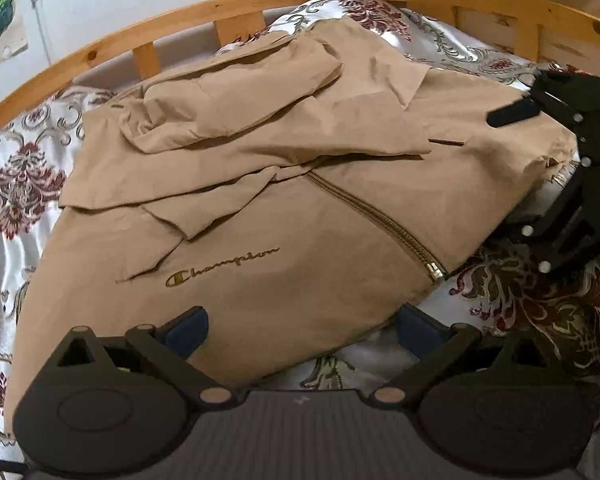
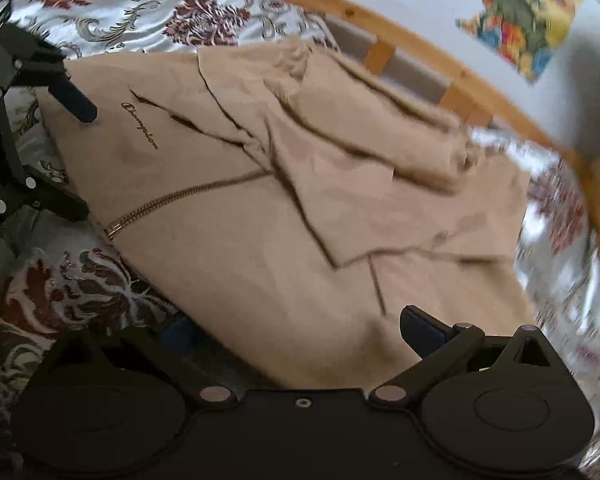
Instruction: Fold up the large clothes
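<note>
A tan Champion zip jacket (image 1: 284, 208) lies on the bed, its sleeves folded over the body and its zipper (image 1: 384, 224) shut. It also shows in the right wrist view (image 2: 300, 216). My left gripper (image 1: 302, 330) is open, its fingers straddling the jacket's near edge. My right gripper (image 2: 300, 330) is open over the opposite edge; the cloth lies between its fingers. Each gripper shows in the other's view: the right one (image 1: 572, 152) at the right, the left one (image 2: 32, 120) at the left, both open.
The bed has a silver bedspread (image 1: 20, 184) with dark red floral patterns. A wooden bed rail (image 1: 148, 32) curves behind the jacket, against a white wall with colourful posters (image 2: 528, 12). A patterned pillow (image 1: 364, 8) lies beyond the jacket.
</note>
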